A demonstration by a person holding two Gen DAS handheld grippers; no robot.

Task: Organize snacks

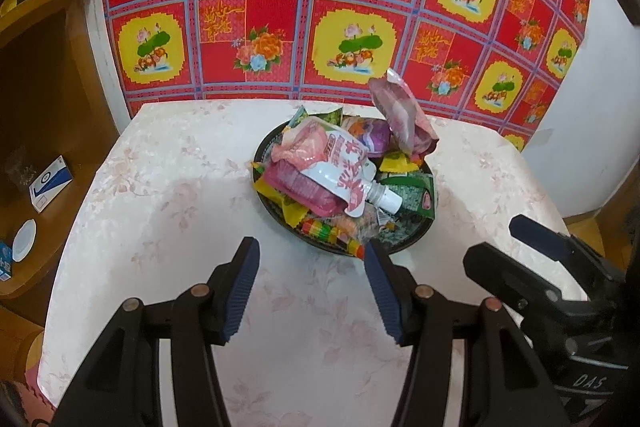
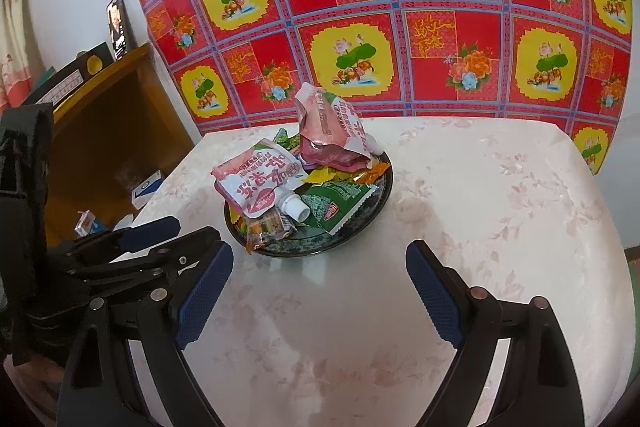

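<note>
A round dark plate [image 1: 408, 245] [image 2: 360, 231] sits on the pale floral table and is piled with snacks. On top lies a pink and white spouted pouch [image 1: 332, 167] [image 2: 256, 183], with a second crumpled pink pouch [image 1: 400, 115] [image 2: 328, 135] behind it. A green packet [image 1: 416, 195] [image 2: 340, 203], yellow wrappers and small candies lie under them. My left gripper [image 1: 312, 287] is open and empty just in front of the plate. My right gripper [image 2: 320, 291] is open and empty, a little back from the plate. Each gripper shows in the other's view.
A red, yellow and blue floral cloth [image 1: 320, 7] hangs behind the table. A wooden shelf unit [image 1: 36, 67] [image 2: 112, 115] stands to the left with small boxes on it. The white tablecloth [image 2: 500, 187] stretches bare to the right of the plate.
</note>
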